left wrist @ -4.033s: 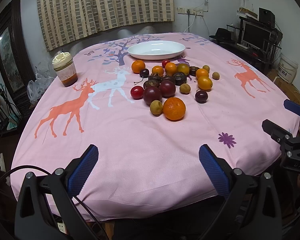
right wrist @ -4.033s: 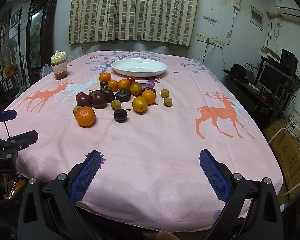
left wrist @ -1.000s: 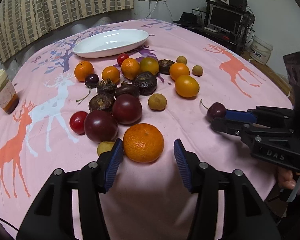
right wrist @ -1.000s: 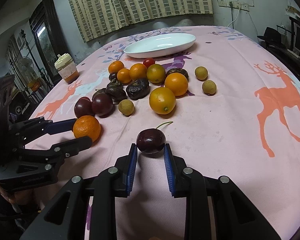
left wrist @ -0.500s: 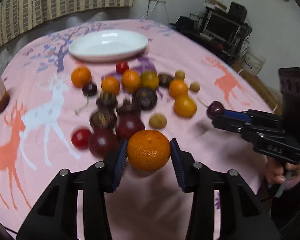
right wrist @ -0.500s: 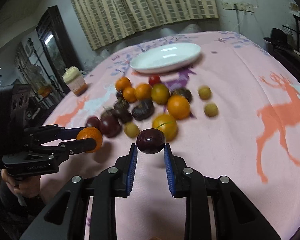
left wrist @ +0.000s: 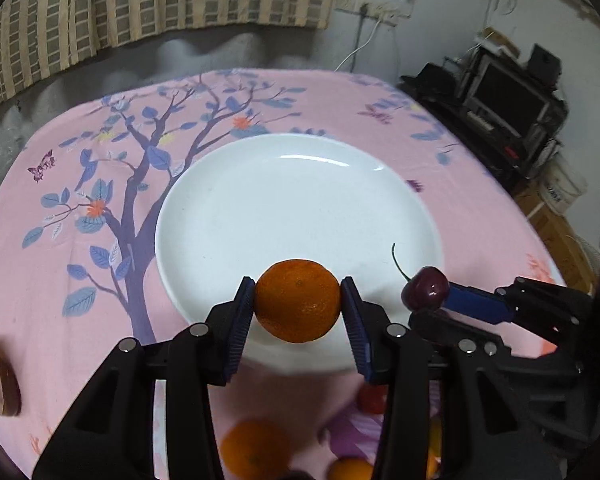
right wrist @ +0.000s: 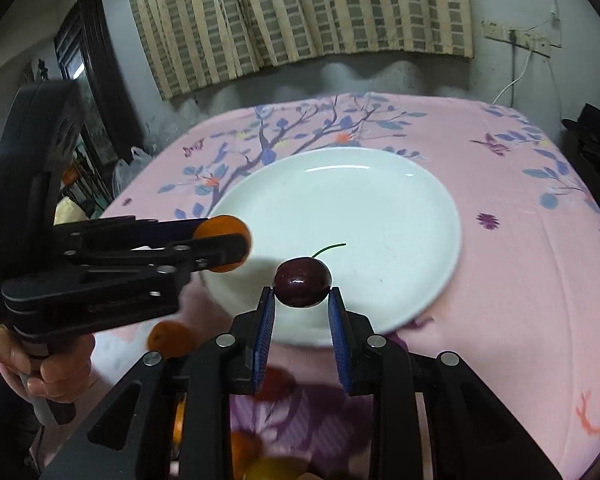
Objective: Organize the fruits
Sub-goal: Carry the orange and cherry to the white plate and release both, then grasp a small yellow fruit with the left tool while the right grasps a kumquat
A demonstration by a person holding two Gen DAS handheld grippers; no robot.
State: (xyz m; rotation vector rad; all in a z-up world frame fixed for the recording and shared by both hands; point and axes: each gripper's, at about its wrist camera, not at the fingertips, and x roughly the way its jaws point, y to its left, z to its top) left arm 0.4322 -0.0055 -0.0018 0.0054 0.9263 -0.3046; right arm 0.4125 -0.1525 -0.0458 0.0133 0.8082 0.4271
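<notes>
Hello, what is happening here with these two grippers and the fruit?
A person is sorting fruit with a handheld gripper in each hand. The left gripper is shut on an orange, and the right gripper is shut on a cherry. Both fruits are held over the near edge of the empty white plate, not yet put down.

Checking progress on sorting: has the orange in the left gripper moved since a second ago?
Yes. The orange left the fruit pile on the cloth and now hangs, clamped, at the white plate's near rim.
</notes>
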